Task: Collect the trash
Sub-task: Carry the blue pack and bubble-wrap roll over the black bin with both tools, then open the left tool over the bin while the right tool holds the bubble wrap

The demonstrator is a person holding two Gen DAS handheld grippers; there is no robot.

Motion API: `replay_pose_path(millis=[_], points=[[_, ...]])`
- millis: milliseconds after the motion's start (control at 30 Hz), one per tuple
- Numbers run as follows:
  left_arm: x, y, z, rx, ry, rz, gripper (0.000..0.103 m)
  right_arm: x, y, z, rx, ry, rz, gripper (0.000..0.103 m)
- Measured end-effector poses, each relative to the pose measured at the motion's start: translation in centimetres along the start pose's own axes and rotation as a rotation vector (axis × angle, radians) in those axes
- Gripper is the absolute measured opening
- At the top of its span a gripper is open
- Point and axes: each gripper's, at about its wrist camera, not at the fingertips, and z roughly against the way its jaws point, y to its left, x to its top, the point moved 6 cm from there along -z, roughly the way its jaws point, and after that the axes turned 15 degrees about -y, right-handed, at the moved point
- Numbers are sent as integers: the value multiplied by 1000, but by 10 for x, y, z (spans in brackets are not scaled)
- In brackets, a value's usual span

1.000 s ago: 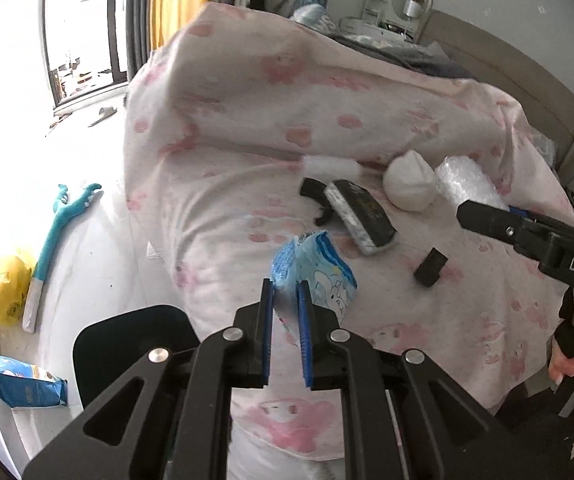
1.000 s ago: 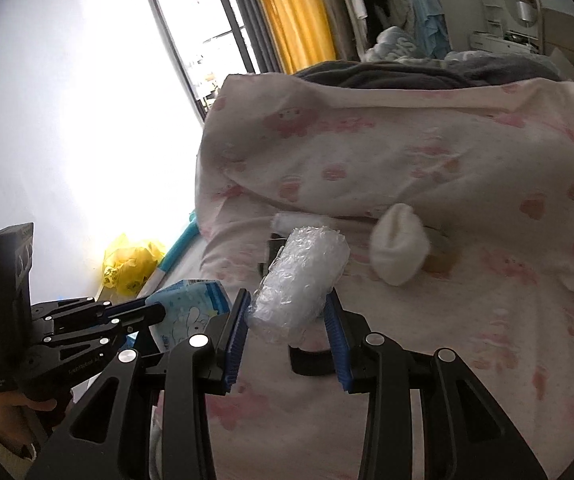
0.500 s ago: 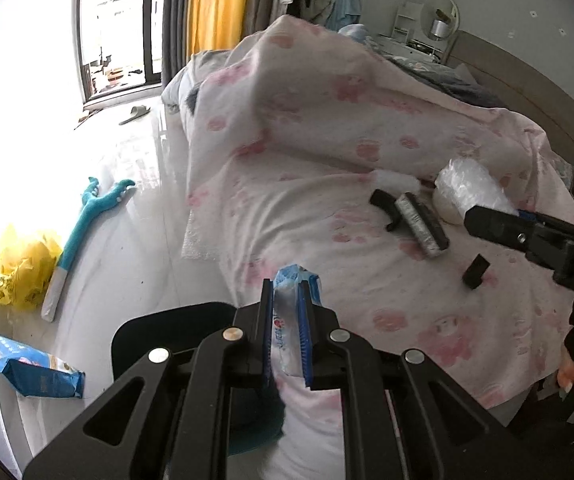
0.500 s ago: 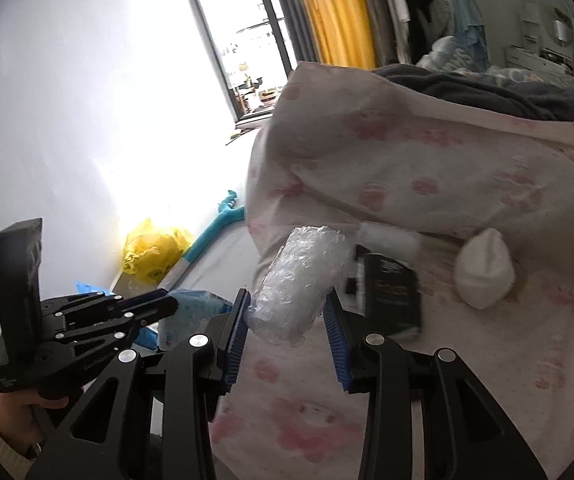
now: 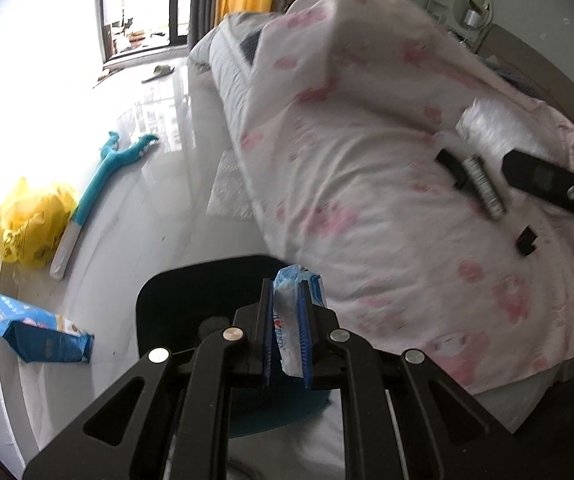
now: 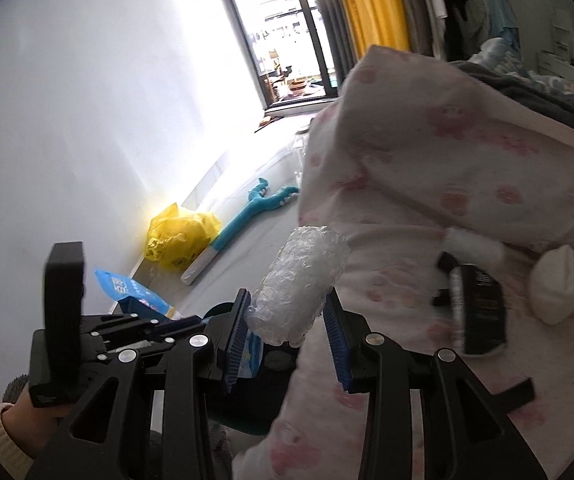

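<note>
My left gripper (image 5: 287,344) pinches a crumpled blue-and-white snack wrapper (image 5: 293,320), jaws nearly closed, above a black round bin (image 5: 191,300). My right gripper (image 6: 287,344), half open, clamps a roll of clear bubble wrap (image 6: 299,284) beside the pink-printed quilt (image 6: 467,184). Only the right view shows a white paper wad (image 6: 555,284); the black lint brush (image 5: 483,184) is in both.

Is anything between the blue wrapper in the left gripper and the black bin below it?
Nothing visible. The left gripper is shut on the blue wrapper directly above the open black bin beside the bed, with no object between them. The right gripper, holding the bubble wrap, is off to the side.
</note>
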Motion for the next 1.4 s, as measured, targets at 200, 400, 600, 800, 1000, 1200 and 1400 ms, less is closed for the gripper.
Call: replay_pose_path(millis=[200,400,600,800,1000,1200,1400], points=[[-22,30,-8,41,59,31,13,-10,28,-24,36,37,29,38],[-49,61,-21,80,146,61,13,-22,50,-46,59,82,58,38],[-75,86,-30,97,222,125,13,-40,62,-68,67,139,70,38],[-102,98,-38,84,305,158,26,-59,69,-89,72,195,75,38],[-104,110,-26,106,268,125,68,-74,72,-109,68,247,72,38],[-89,123,-5,130,174,100,80,-94,74,-127,49,294,35,38],[-65,132,23,148,46,73,86,-118,76,-146,28,356,15,38]])
